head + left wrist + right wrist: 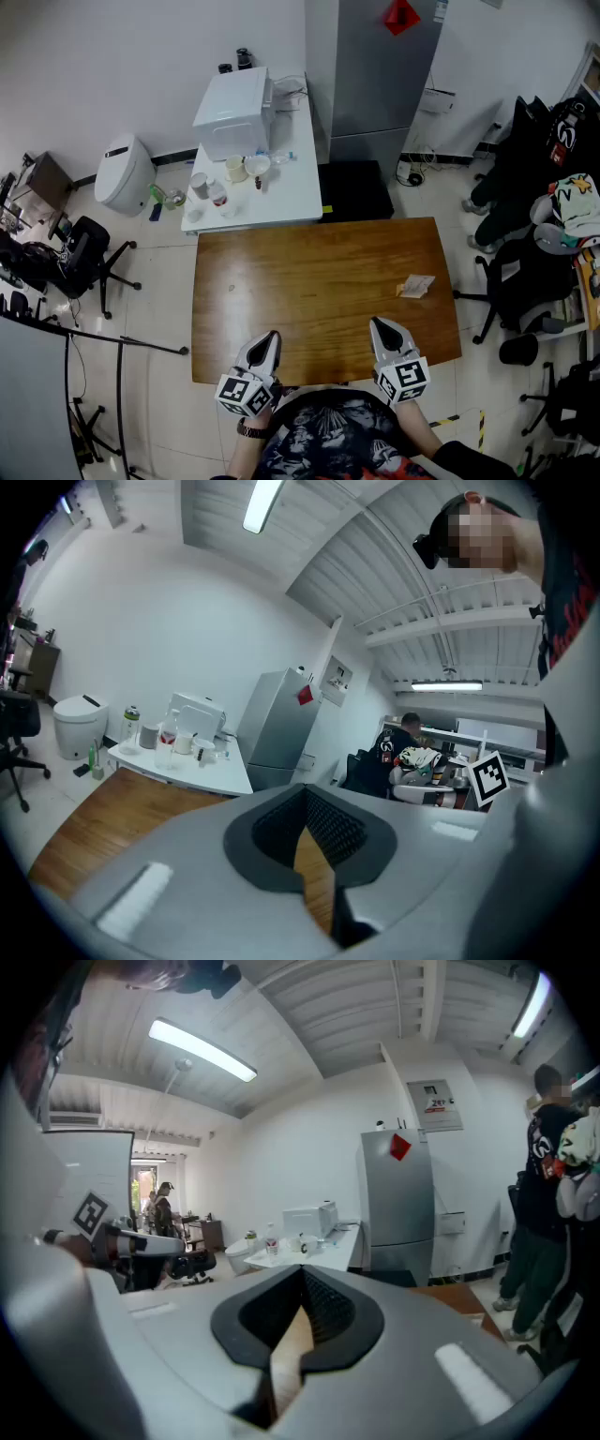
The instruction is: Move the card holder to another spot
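The card holder, a small pale folded piece, lies on the brown wooden table near its right edge. My left gripper hovers over the table's near edge, left of centre, jaws shut and empty. Over the same near edge, right of centre, my right gripper is also shut with nothing in it, a short way in front of and left of the card holder. In the left gripper view the closed left gripper points up across the room. The right gripper does the same in its own view, which does not show the card holder.
Behind the wooden table stands a white table with a white box-shaped appliance and cups. A grey cabinet and a black box sit behind. Office chairs flank both sides; a seated person is at the right.
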The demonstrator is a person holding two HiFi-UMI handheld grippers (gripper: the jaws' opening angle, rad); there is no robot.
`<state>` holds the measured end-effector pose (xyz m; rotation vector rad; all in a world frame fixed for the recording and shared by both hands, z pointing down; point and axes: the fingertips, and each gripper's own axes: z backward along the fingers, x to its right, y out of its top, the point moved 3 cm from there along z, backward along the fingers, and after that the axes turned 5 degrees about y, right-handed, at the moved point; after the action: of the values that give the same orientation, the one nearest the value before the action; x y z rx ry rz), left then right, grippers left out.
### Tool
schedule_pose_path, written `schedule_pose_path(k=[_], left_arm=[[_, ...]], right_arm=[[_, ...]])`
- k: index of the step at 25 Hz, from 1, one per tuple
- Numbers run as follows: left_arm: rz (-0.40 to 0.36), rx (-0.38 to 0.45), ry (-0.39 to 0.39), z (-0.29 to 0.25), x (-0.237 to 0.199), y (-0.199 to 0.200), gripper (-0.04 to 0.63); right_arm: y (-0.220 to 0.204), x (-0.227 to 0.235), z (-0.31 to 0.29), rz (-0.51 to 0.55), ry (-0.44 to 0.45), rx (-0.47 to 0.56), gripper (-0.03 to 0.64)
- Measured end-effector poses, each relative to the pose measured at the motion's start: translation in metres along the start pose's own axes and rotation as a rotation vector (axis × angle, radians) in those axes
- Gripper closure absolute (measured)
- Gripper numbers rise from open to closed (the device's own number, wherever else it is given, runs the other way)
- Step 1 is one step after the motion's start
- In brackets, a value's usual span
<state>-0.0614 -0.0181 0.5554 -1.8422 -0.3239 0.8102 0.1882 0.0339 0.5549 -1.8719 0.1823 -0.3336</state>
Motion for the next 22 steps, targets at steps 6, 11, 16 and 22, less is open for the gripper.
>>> schedule_pose_path(k=[6,11,16,22], left_arm=[[0.036,-0.008,0.01,-0.036,0.015,-0.011,0.595],[0.044,-0.08,0.043,-0.042,0.026,-0.022,0.595],[0.073,-0.06,0.124,-0.021,0.031,-0.021,0.595],[0.091,-0.016,0.233,0.008,0.021,-0.023,0.595]], right_arm=[[-0.072,0.092,-0.003,-0.084,-0.145,-0.121,0.187],[-0.17,0.2,-0.027,-0.227,-0.343,-0.302,0.037],[-0.214,0.283,-0.078,-0.29,-0.402,-0.367,0.035],[-0.233,0.306,-0.121,-0.231,-0.39,-0.466,0.052]])
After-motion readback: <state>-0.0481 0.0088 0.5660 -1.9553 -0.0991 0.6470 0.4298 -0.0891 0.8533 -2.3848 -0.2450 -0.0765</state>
